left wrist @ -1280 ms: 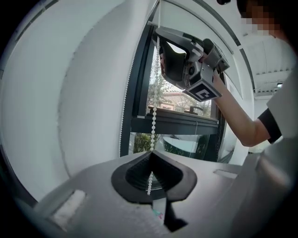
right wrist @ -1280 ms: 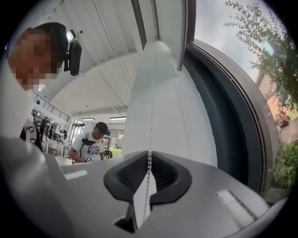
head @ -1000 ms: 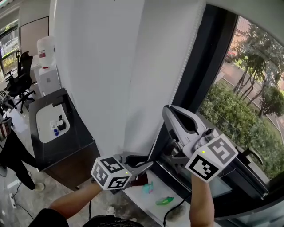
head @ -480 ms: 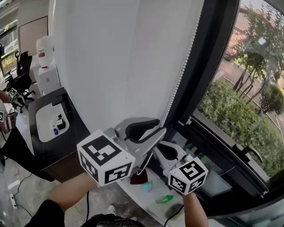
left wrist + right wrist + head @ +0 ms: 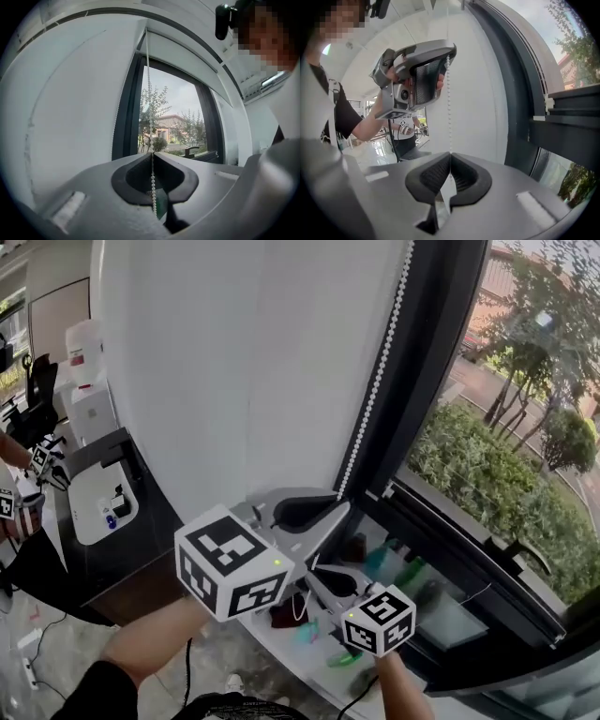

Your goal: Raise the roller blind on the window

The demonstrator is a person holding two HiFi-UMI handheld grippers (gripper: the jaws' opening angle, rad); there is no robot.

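White bead chain [image 5: 149, 93] hangs by the dark window frame, just beside the edge of the roller blind [image 5: 244, 371]. Left gripper [image 5: 152, 154], the upper one: jaws have just been closing and now pinch the chain. Right gripper [image 5: 450, 154], lower down: jaws together, chain running into their seam. Step, as I judge it: hand-over-hand hauling, blind not yet fully up. Next likely needs the right to let go and the left to draw straight down.

The bead chain [image 5: 373, 381] is cut off at top; coloured sill items [image 5: 379, 560] are blurred.
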